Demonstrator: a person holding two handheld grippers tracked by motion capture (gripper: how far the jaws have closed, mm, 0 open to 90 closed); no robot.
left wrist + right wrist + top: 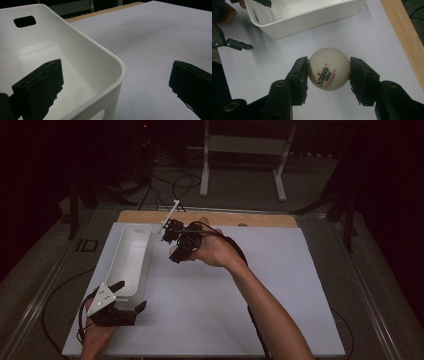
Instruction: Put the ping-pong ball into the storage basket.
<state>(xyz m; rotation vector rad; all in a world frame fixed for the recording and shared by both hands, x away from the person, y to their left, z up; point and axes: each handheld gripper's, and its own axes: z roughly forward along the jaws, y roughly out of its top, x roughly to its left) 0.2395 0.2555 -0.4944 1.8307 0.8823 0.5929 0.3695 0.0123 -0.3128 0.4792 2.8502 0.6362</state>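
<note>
Dark room, white sheet (280,285) over a table with a wooden edge (210,217) at the far side; cables and a white frame stand on the floor behind.

High view: white bin (131,257) lies lengthwise on the left part of the sheet. Left gripper (124,296) sits at the bin's near end, held by the left hand (97,332) at the bottom left corner, jaws spread, one over the bin's near rim, one outside it. Right gripper (176,251) is held above the sheet just right of the bin's far half, right hand (215,251) and forearm reaching in from the bottom right. A pale round thing shows at its tip.

Left gripper view: jaws wide apart, nothing between the pads but the bin's near corner; one jaw inside the bin, the other over the bare sheet. Handle slot at the bin's far end.

Right gripper view: jaws clamped on a white ping-pong ball (329,68) with red and black print, pads pressing both sides. Ball is off the sheet, bin just beyond it, wooden edge at the right. Left gripper in the top left corner.
</note>
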